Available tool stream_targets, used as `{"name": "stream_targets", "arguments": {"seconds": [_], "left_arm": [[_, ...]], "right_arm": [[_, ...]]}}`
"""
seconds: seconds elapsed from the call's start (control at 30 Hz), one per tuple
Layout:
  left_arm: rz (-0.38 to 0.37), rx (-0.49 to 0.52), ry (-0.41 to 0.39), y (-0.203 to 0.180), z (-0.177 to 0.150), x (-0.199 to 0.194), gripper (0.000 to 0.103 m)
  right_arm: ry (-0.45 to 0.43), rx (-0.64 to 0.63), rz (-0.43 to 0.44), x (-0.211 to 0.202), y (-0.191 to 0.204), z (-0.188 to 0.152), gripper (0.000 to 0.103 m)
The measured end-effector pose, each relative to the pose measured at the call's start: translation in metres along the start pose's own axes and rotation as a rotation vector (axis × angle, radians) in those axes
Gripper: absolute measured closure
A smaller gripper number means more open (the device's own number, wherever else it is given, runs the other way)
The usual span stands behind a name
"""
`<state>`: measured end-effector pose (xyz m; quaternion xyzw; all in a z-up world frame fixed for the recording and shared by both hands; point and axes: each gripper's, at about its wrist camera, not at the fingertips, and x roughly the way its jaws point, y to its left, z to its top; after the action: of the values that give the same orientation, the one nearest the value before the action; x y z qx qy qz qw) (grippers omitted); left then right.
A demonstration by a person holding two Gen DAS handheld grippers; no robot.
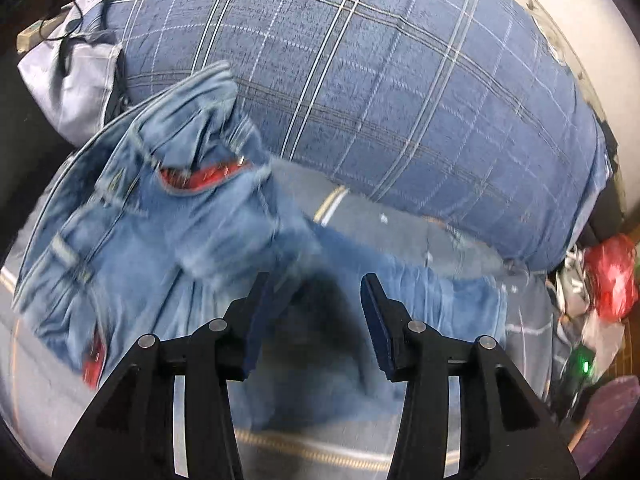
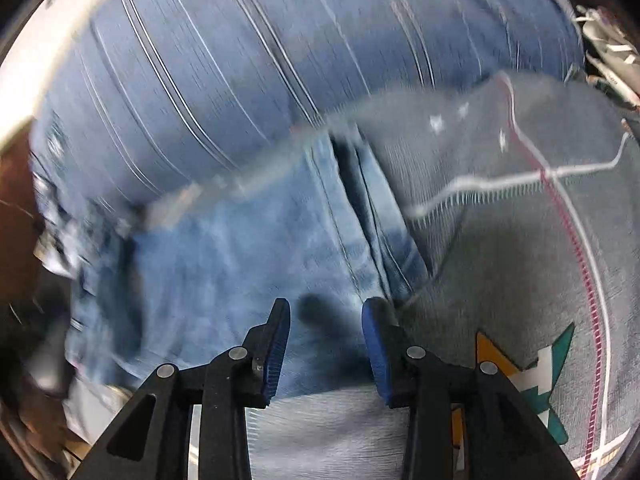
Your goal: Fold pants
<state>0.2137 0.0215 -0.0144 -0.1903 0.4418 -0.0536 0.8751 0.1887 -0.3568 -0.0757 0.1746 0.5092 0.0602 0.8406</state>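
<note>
We see the left claw [image 1: 316,300] spread and empty above the pale denim pants [image 1: 168,248]. The right claw [image 2: 326,320] is spread too, over their legs [image 2: 240,240], which lie on the grey bedsheet [image 2: 520,248] near a blue checked quilt [image 1: 380,80].

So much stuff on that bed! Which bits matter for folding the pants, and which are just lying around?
For the job:
- jeans
- left gripper, open, nothing between its fingers
- right gripper, open, above the jeans

Just lying about:
- plaid duvet
- grey bedsheet
- red bag
- cable
</note>
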Motion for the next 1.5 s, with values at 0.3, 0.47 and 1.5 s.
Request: {"name": "stream_targets", "arguments": {"seconds": [0.3, 0.47, 1.5], "left_arm": [[-0.010, 0.006, -0.009, 0.013, -0.010, 0.018, 0.059], [-0.018, -0.016, -0.026, 0.018, -0.011, 0.011, 0.059], [-0.033, -0.242, -0.068, 0.100, 0.020, -0.039, 0.059]], "right_arm": [[-0.028, -0.106, -0.099, 0.005, 0.021, -0.004, 0.067], [-0.052, -0.167, -0.153, 0.005, 0.026, -0.008, 0.066], [-0.065, -0.229, 0.365, -0.025, 0.149, 0.000, 0.065]]}}
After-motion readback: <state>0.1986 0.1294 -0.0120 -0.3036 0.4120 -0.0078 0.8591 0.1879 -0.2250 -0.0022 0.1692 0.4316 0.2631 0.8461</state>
